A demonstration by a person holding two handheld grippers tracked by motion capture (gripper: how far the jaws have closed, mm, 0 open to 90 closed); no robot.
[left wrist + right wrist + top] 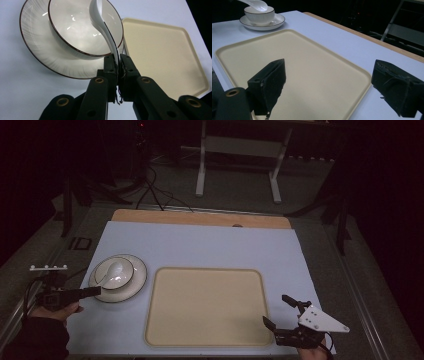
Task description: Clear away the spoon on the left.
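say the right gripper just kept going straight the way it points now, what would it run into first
Most likely the beige tray. The right gripper has its jaws open and aims across it, toward the bowl on its plate at the far corner. Whether it would skim over the tray's rim is hard to judge.

dim and underexposed in the high view, with the room beyond the desk (200, 245) sunk almost to black and only the pale desk top and the tray (205, 305) catching soft light from above. brighter in the left gripper view, with small white glints of glare inside the bowl (82, 30) and on the spoon (100, 17), a soft shadow under the plate (42, 55), and the near black fingers (110, 67) slightly out of focus. evenly lit on the tray in the right gripper view, blurred on the close dark fingers (270, 82), dark and murky across the background.
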